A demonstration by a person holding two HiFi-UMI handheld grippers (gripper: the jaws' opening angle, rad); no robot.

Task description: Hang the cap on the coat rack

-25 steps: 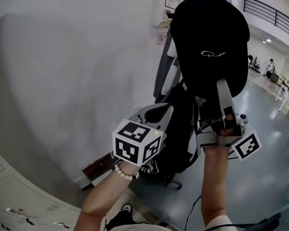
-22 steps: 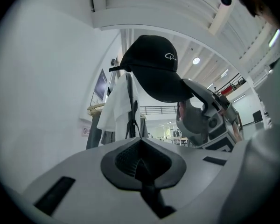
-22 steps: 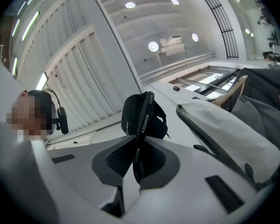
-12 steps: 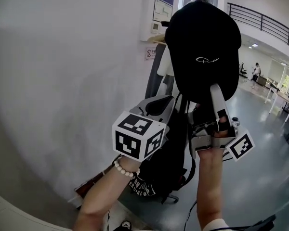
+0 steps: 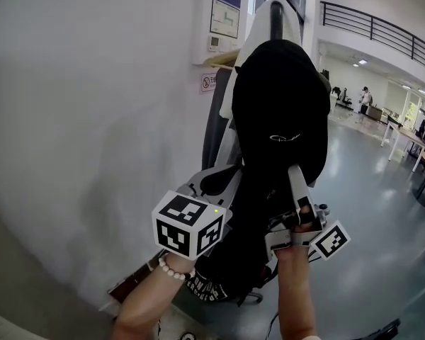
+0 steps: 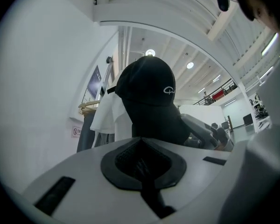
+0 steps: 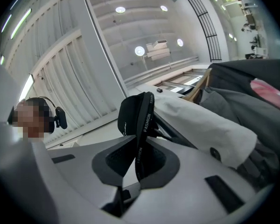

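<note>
The black cap [image 5: 280, 119] with a small white logo is held up in front of the coat rack [image 5: 275, 13]. My right gripper [image 5: 296, 190] is under it, shut on its back strap. In the right gripper view the cap [image 7: 133, 113] stands edge-on, its printed strap pinched between the pads of the right gripper [image 7: 137, 164]. My left gripper [image 5: 219, 179] is lower left of the cap, shut and holding nothing. In the left gripper view, the cap [image 6: 149, 97] rises above the closed left gripper [image 6: 142, 160].
A white garment [image 5: 258, 41] on a wooden hanger [image 7: 200, 85] hangs at the rack's top, with a grey coat [image 5: 216, 126] beside it and a black bag [image 5: 234, 261] below. A white wall with notices [image 5: 224, 16] is at the left. An open hall lies to the right.
The cap and both grippers have shifted left and lower in the head view, closer to the rack. The rack's top and white garment now show above the cap. The grip is unchanged.
</note>
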